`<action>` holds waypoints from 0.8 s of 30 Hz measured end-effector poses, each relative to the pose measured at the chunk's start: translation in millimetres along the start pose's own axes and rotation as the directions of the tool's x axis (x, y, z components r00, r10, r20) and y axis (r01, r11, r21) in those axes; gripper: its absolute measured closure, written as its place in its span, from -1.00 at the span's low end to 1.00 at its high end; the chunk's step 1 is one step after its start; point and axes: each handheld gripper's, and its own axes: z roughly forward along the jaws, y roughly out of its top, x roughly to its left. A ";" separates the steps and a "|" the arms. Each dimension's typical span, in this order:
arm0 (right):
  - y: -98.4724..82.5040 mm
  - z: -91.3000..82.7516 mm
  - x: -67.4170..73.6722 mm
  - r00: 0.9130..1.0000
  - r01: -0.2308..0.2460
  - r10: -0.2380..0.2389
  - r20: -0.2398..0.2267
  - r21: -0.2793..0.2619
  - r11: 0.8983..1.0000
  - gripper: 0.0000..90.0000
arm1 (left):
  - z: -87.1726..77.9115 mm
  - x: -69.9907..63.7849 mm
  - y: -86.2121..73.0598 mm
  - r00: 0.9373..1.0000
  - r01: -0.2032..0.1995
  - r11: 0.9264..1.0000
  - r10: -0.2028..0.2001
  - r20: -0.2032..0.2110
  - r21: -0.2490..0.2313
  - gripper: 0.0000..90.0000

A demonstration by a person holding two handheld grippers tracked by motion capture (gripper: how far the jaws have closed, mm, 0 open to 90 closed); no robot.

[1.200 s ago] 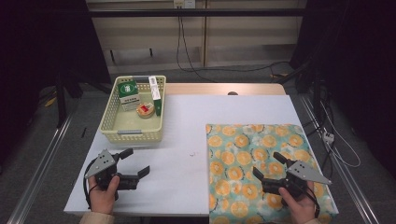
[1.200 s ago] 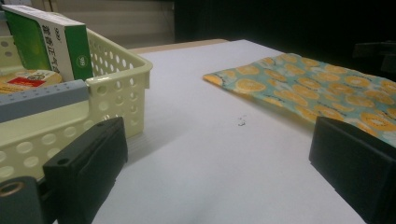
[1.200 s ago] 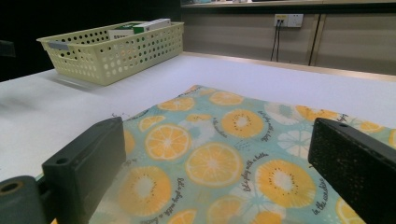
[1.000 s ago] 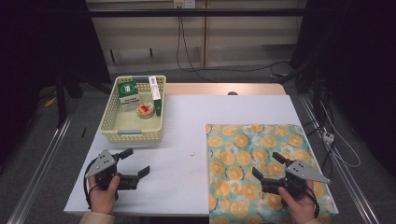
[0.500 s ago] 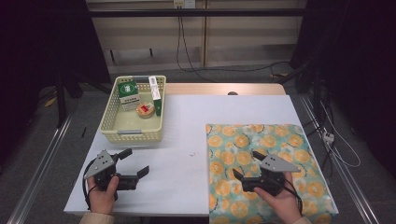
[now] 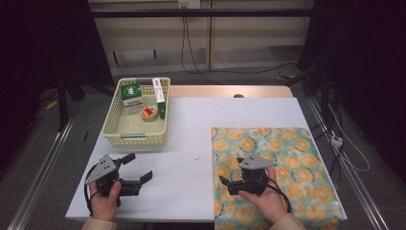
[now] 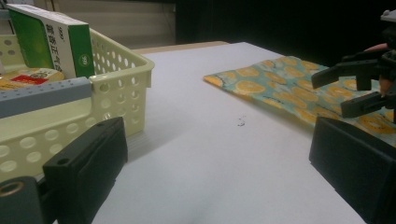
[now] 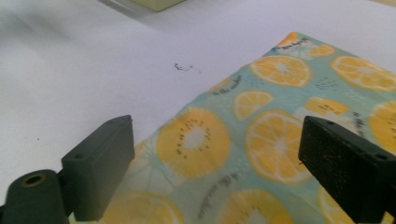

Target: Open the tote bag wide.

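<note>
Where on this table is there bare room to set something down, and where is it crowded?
Bare white table runs between the basket and the orange-print cloth, and forward between the left gripper and right gripper. The strip behind the cloth is free too. The basket's far end is crowded by a green box, a round tin and a slim carton.

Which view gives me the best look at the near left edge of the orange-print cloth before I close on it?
The right gripper view: the orange-print cloth edge runs between the open jaws of the right gripper. The high view shows the whole cloth, with the gripper above its left edge. The left gripper view shows the cloth farther off.
</note>
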 end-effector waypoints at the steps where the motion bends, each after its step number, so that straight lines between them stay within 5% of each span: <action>1: 0.9 3.8 2.1 1.000 -0.004 0.004 -0.010 0.007 1.000 -0.77 | 0.0 0.0 0.0 1.000 0.000 1.000 0.000 0.000 0.000 -0.90; 14: 2.8 39.6 17.4 0.998 0.042 -0.035 -0.056 0.134 0.990 -0.74 | 3.1 -1.5 -0.1 1.000 -0.005 1.000 0.005 0.002 0.006 -0.90; 20: 4.6 43.7 19.1 0.997 0.056 -0.045 -0.063 0.179 0.982 -0.50 | 3.3 -1.6 -0.2 1.000 -0.004 1.000 0.004 0.004 0.005 -0.90; 23: 7.4 42.7 18.6 0.996 0.061 -0.048 -0.075 0.185 0.981 -0.08 | 2.9 -0.8 -0.3 1.000 -0.007 1.000 0.007 0.005 0.008 -0.90; 24: 7.4 42.7 18.6 0.996 0.061 -0.048 -0.075 0.185 0.981 -0.08 | 2.9 -0.8 -0.3 1.000 -0.007 1.000 0.007 0.005 0.008 -0.90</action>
